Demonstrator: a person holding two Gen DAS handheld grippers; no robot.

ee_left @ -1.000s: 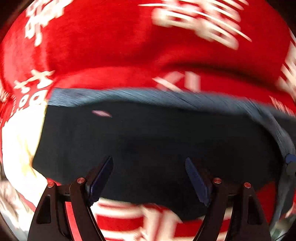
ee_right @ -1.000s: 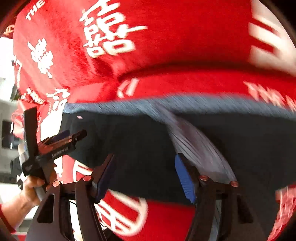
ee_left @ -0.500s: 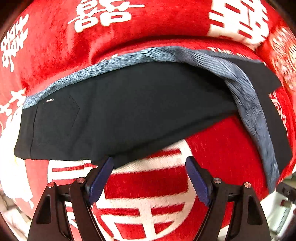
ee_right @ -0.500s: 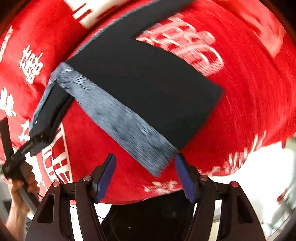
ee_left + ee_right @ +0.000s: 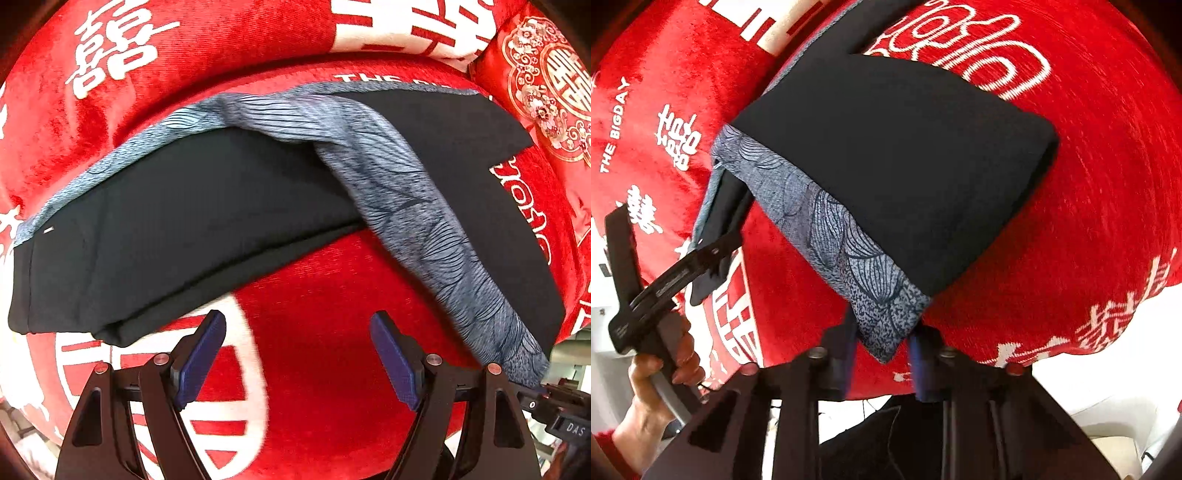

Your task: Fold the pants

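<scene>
Black pants (image 5: 192, 229) with a grey patterned side stripe (image 5: 406, 192) lie on a red cover with white characters. The waist end is at the left and one leg bends off to the lower right. My left gripper (image 5: 297, 354) stands open over bare red cover just in front of the pants, nothing between its pads. In the right wrist view my right gripper (image 5: 882, 354) is shut on the grey corner (image 5: 886, 325) of the leg end of the pants (image 5: 897, 166). A hand (image 5: 657, 373) holds the left gripper (image 5: 674, 229) at the left.
The red cover (image 5: 325, 295) spreads all around the pants. A red embroidered cushion (image 5: 546, 85) lies at the far right. In the right wrist view the cover's edge drops to a pale floor (image 5: 1108, 387) at the lower right.
My right gripper swung to the leg end and shut on its grey corner. My left gripper slid back off the black cloth and now stands over bare red cover, still open.
</scene>
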